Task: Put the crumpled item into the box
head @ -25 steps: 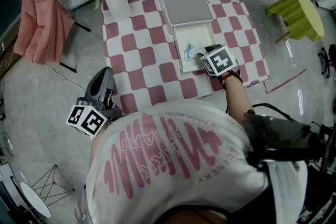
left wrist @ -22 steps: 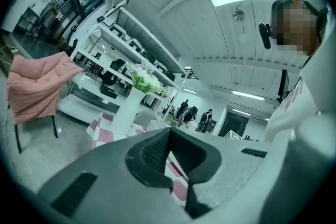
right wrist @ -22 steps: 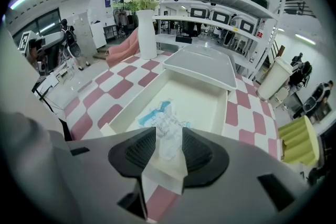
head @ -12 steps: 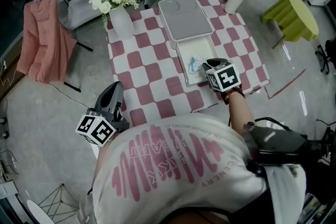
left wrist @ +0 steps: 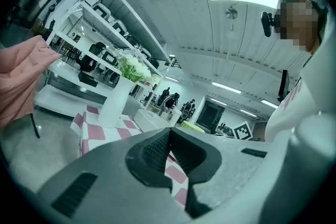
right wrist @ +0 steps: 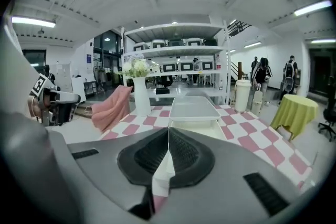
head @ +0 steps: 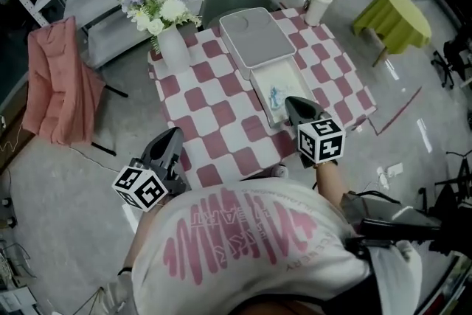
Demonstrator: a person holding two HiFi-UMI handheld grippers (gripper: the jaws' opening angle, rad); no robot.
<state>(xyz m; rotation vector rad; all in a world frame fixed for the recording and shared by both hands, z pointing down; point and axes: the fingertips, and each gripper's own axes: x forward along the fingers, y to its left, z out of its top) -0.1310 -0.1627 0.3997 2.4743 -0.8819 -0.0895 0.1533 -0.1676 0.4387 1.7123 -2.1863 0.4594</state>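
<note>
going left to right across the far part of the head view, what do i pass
pink cloth → vase of flowers → grey lid → white cup → yellow-green table

Bright ceiling strip lights, fisheye-warped edges
</note>
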